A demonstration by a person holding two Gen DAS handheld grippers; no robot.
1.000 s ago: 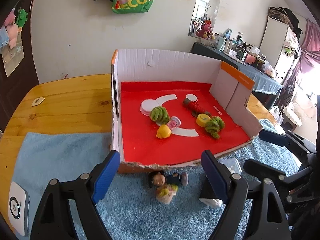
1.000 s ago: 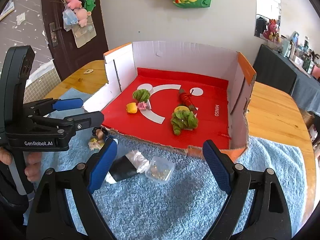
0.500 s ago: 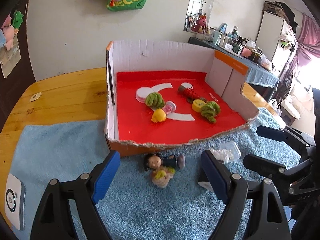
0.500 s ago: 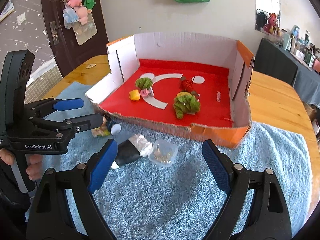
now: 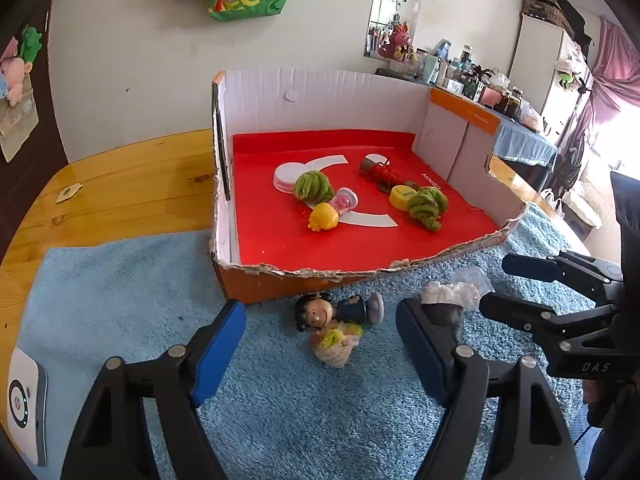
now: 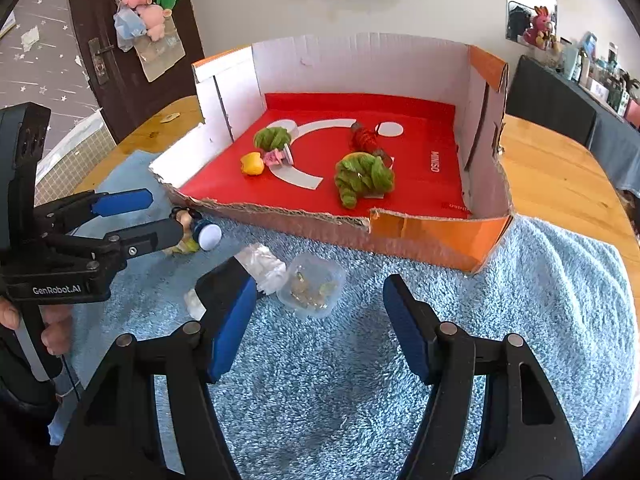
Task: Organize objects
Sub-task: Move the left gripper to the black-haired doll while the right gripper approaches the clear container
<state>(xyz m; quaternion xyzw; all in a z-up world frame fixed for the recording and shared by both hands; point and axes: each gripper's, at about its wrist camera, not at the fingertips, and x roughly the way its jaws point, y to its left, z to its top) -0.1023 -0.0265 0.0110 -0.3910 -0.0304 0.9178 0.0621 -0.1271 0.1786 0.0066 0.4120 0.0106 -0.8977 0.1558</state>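
Note:
A small doll figure (image 5: 332, 316) with a yellow-green bundle (image 5: 334, 344) lies on the blue towel (image 5: 120, 288) in front of the cardboard box (image 5: 320, 92). My left gripper (image 5: 320, 344) is open, its fingers either side of the doll and just above it. A black-and-white wrapped packet (image 6: 248, 272) and a clear plastic tub (image 6: 312, 284) lie to the doll's right. My right gripper (image 6: 316, 332) is open, low over the towel just short of the tub. The box's red floor holds green yarn bundles (image 6: 362, 178), a yellow toy (image 6: 252, 163) and a red spool (image 6: 364, 136).
The box's front wall (image 6: 420, 236) is low and torn; its other walls are tall. A white device (image 5: 22, 396) lies at the towel's left edge. The wooden table (image 5: 120, 188) extends left and right of the box. The left gripper shows in the right wrist view (image 6: 140, 216).
Both grippers have come down and forward toward the towel. The doll now sits between the left fingers, and the tub is closer to the right gripper. Nothing has been grasped.

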